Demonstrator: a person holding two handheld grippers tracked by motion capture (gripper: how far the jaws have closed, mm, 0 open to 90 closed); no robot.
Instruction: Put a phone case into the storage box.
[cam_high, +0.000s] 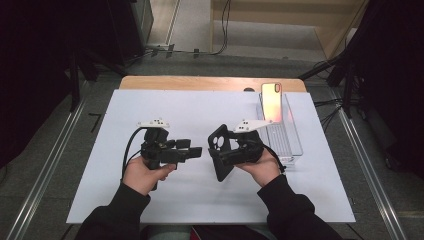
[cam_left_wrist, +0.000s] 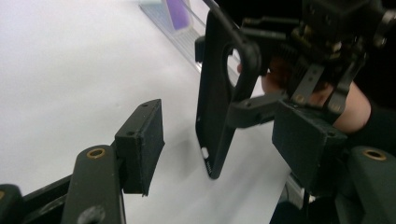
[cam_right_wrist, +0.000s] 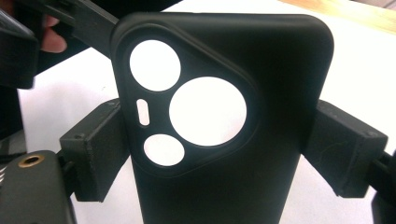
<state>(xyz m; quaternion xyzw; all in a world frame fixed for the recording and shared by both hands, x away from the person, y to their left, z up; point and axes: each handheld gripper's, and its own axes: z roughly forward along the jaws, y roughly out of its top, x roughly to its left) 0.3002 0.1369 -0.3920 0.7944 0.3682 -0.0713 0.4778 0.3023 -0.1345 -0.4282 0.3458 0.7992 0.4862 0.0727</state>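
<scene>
A black phone case (cam_high: 220, 150) with round camera cut-outs is held upright above the white board (cam_high: 150, 105). My right gripper (cam_high: 229, 156) is shut on it. In the right gripper view both pads (cam_right_wrist: 100, 149) press on the side edges of the case (cam_right_wrist: 280, 93). My left gripper (cam_high: 196, 151) points at the case from the left, open. In the left gripper view its pads (cam_left_wrist: 140, 140) stand wide apart, and the case (cam_left_wrist: 217, 102) hangs in line with the gap with no pad touching it.
A phone (cam_high: 271, 101) with a pinkish-orange back leans upright in a clear plastic tray (cam_high: 290, 140) at the board's right rear. Bare wooden table edge (cam_high: 200, 82) shows behind the board. Metal rails run along both sides of the table.
</scene>
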